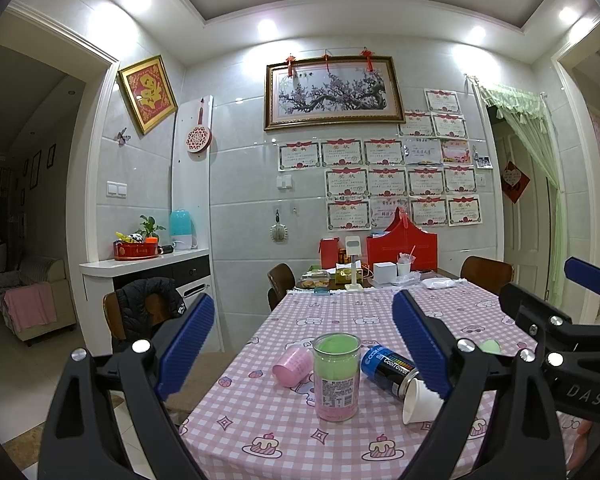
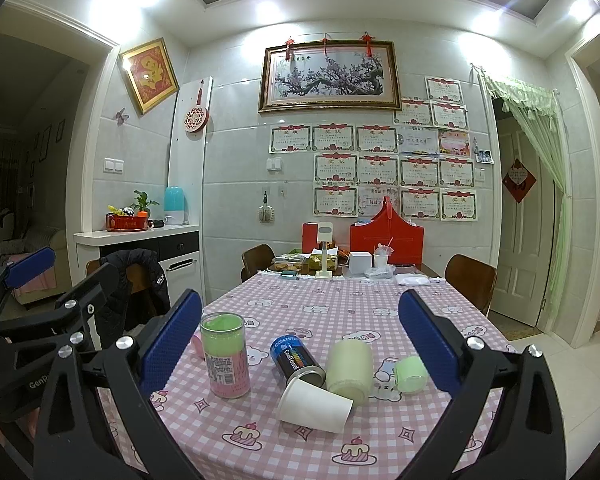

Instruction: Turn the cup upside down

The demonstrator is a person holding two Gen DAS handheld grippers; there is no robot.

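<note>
A white paper cup [image 2: 315,405] lies on its side on the pink checked tablecloth [image 2: 324,304], mouth toward the left; it also shows in the left wrist view [image 1: 418,402], partly behind a finger. A pale yellow cup [image 2: 350,366], a small green cup [image 2: 410,374] and a pink cup [image 1: 293,366] also lie on their sides. My right gripper [image 2: 300,344] is open and empty, above and in front of the cups. My left gripper [image 1: 304,344] is open and empty, over the table's left front edge.
A clear canister with green and pink contents [image 1: 336,376] stands upright. A blue and black can [image 2: 298,360] lies beside the paper cup. Boxes, a red bag [image 2: 386,232] and clutter fill the table's far end. Chairs [image 2: 470,280] stand at both sides.
</note>
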